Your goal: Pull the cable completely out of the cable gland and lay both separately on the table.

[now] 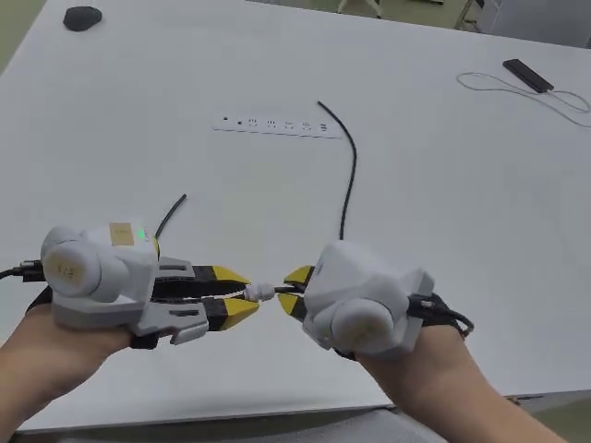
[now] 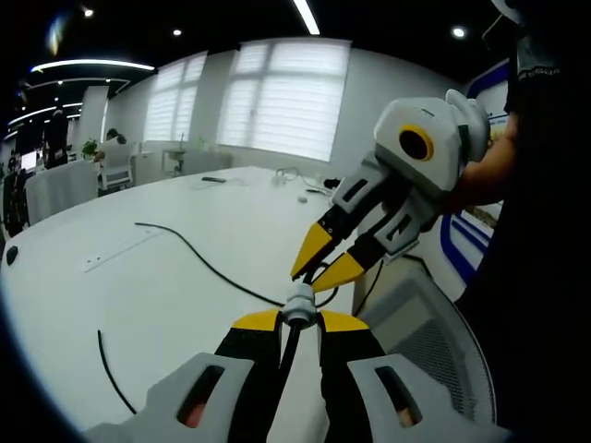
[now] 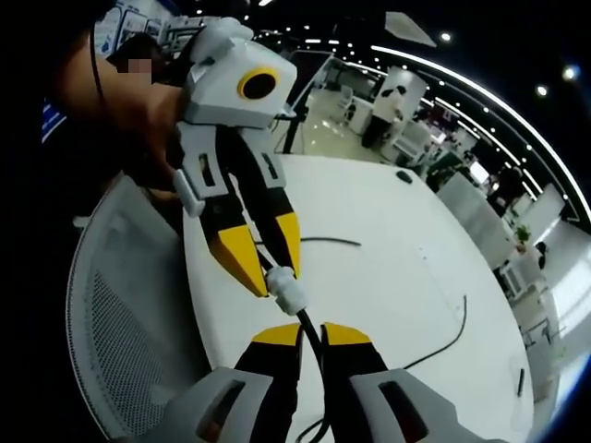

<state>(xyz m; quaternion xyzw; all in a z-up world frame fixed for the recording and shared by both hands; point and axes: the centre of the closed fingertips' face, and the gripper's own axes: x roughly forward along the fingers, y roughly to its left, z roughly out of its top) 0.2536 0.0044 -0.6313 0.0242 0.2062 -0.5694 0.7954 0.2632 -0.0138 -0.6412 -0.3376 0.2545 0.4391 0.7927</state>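
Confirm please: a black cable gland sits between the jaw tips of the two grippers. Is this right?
Only the colour is wrong: the cable gland between the left gripper and the right gripper is white, as the head view shows.

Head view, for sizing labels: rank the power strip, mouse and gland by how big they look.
1. power strip
2. mouse
3. gland, smallest even though it is nearest the camera

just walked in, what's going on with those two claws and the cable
A person holds two grippers over a white table. The left claw is shut on the white cable gland, and the right claw pinches the black cable right beside it. The cable runs through the gland, its long end trailing across the table, so nothing is pulled free yet.
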